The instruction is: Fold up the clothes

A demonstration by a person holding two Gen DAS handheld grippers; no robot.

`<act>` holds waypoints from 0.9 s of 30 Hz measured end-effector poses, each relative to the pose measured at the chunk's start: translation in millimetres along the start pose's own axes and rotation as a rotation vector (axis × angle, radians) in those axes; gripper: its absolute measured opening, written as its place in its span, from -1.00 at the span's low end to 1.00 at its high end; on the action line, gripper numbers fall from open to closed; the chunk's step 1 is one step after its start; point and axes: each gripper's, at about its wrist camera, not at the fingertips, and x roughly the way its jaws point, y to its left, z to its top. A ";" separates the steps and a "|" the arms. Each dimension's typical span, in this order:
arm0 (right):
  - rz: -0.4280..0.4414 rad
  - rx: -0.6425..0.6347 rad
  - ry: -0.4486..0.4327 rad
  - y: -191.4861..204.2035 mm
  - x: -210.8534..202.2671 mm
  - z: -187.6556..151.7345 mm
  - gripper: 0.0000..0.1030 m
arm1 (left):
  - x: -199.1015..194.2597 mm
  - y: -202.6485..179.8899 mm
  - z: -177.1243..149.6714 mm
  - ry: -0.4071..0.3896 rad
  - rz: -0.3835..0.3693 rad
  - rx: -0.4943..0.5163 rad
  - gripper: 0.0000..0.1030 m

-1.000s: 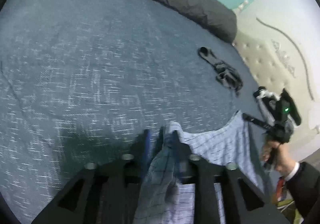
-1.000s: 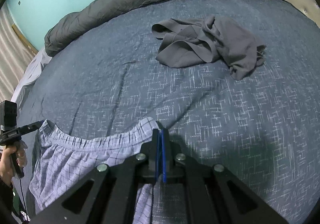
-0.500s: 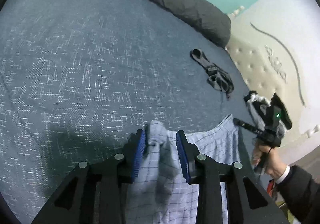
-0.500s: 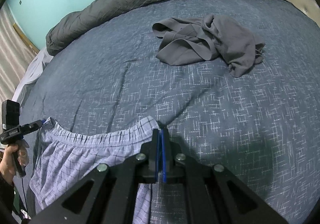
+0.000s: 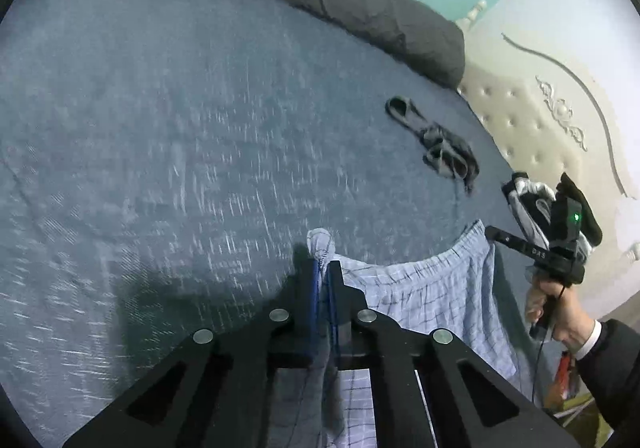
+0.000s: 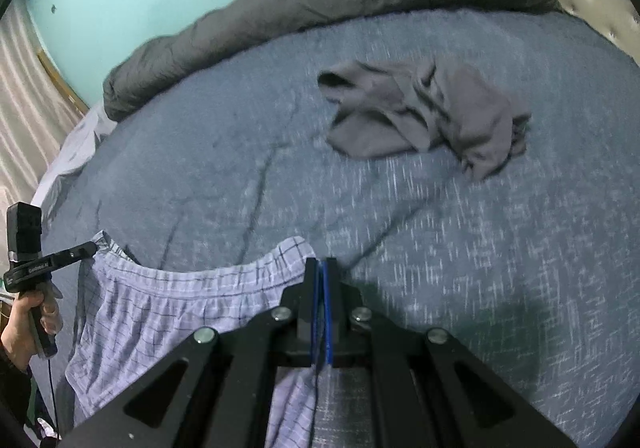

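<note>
While both tongs grip, checked shorts (image 5: 432,288) hang between (waistband taut).

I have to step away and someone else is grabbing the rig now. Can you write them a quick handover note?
Left gripper: shut on one waistband corner of the plaid shorts.
Right gripper: shut on the opposite corner, so the waistband hangs between the two above the bed.
A crumpled grey garment lies farther back on the bed, untouched.
Done: shorts gripped at both corners. Left: lay them flat, fold them, then fold the grey garment.
</note>
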 end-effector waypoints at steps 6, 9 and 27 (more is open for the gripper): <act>0.007 -0.026 -0.009 15.8 10.2 14.7 -0.97 | -17.5 4.4 9.4 -0.054 0.051 -0.023 -0.92; 0.005 -0.029 0.013 24.1 27.2 26.0 -0.97 | -18.4 18.1 14.1 -0.056 0.078 -0.059 -0.92; 0.091 0.260 0.047 -22.2 -1.5 -10.1 -0.28 | -11.5 45.9 6.2 -0.028 0.147 -0.132 -0.46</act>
